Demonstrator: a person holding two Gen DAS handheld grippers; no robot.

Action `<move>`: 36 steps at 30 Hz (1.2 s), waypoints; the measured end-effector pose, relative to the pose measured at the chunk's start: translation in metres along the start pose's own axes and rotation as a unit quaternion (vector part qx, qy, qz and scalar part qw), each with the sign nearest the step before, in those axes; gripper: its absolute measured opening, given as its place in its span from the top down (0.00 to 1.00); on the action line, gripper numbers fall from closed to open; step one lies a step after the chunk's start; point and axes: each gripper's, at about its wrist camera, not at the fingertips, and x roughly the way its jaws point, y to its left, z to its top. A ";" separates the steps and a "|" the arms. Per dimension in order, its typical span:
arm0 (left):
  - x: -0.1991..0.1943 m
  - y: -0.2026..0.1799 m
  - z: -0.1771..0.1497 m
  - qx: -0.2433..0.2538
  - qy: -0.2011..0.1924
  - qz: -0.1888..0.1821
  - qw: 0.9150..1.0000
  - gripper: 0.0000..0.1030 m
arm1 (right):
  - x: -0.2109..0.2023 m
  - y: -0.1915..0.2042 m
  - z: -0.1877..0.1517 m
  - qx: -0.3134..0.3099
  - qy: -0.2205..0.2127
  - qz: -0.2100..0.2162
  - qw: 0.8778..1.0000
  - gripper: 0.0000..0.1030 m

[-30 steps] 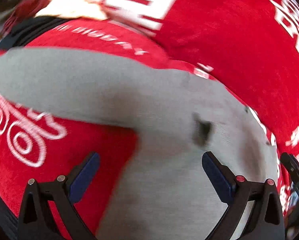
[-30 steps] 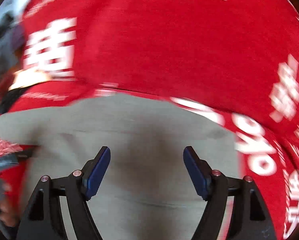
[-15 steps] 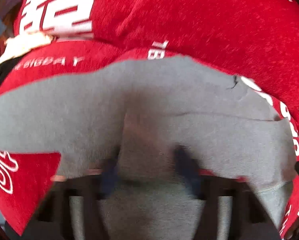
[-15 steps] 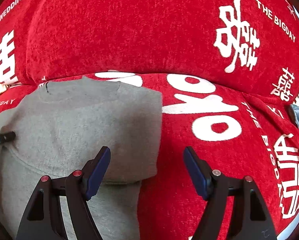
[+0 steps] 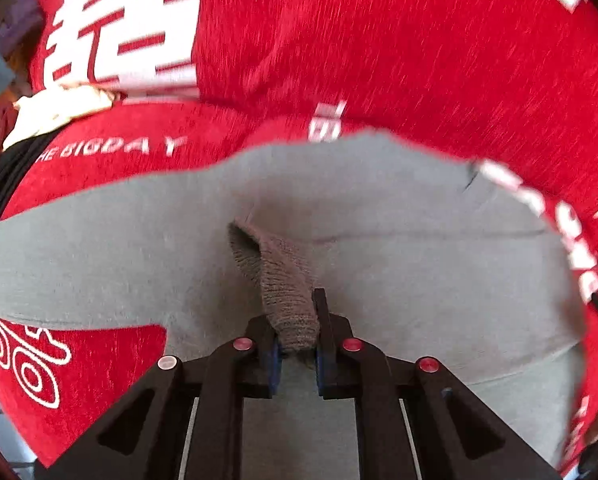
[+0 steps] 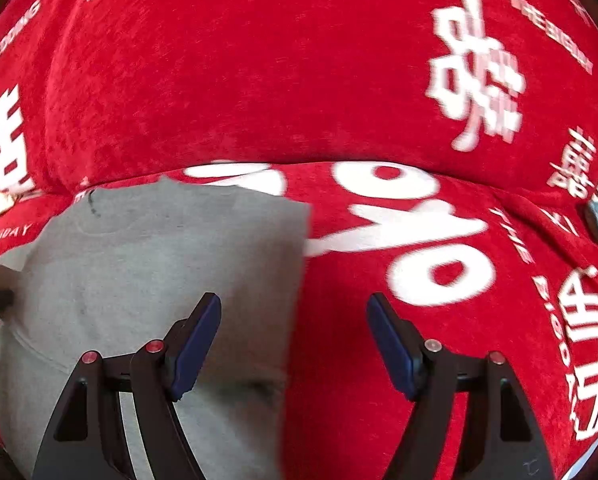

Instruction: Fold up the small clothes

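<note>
**Left tongs clamped on the cuff, right tongs idle: sleeve fold starting**

While the red printed sofa cover fills both views, the grey sweater lies flat on the seat part, neckline at the far edge by the backrest, hem off frame at the near side. Long axis of the body looks near-to-far; one sleeve runs out left across the seat. In the right wrist view the sweater's right edge is straight, possibly already folded in, can't confirm.

Left gripper: pressed together, pinching the ribbed cuff, which stands up off the body.

Right gripper: spread, nothing between the pads, over the sweater's right edge.

Advice for the step: lift the cuff only slightly, carry it across the chest, lay the sleeve flat, no twist. Right tongs could pin the body so it doesn't drag.
</note>
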 end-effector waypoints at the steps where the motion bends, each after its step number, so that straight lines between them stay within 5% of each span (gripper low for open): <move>1: 0.005 0.001 -0.001 -0.002 0.011 0.000 1.000 0.83 | 0.005 0.011 0.003 -0.012 0.004 0.010 1.000 0.24; 2: 0.008 0.005 0.000 -0.010 0.015 -0.002 1.000 0.76 | 0.010 0.021 0.004 -0.024 0.034 0.010 0.999 0.24; 4: 0.002 0.017 0.001 -0.035 0.004 -0.004 0.999 0.16 | 0.031 0.041 0.005 -0.062 0.066 0.025 0.996 0.24; 5: -0.007 0.028 0.001 -0.057 -0.018 0.002 0.998 0.09 | 0.046 0.049 0.004 -0.084 0.088 0.017 0.992 0.22; 9: -0.035 0.067 0.002 -0.109 -0.056 0.017 0.992 0.09 | 0.051 0.036 0.012 -0.038 0.087 -0.042 0.995 0.16; 12: -0.040 0.075 0.002 -0.133 -0.060 -0.003 0.989 0.09 | 0.027 0.041 0.009 -0.015 0.053 -0.019 0.998 0.16; 17: -0.028 0.006 -0.007 -0.051 -0.039 -0.036 0.997 0.09 | 0.022 0.096 -0.021 -0.072 0.084 0.022 0.994 0.16; 21: -0.014 -0.033 -0.031 0.024 -0.020 0.023 0.999 0.09 | 0.002 0.105 -0.043 -0.081 0.065 -0.008 0.995 0.16; 27: -0.044 -0.008 -0.079 -0.004 -0.040 -0.002 0.999 0.09 | -0.032 0.116 -0.078 -0.082 0.055 0.011 0.995 0.15; 30: -0.036 -0.009 -0.098 0.030 -0.009 0.000 1.000 0.08 | -0.032 0.116 -0.092 -0.070 0.063 0.022 0.995 0.14; 36: -0.056 0.029 -0.157 0.040 -0.038 -0.019 0.998 0.00 | -0.075 0.106 -0.143 -0.111 0.045 0.040 0.992 0.12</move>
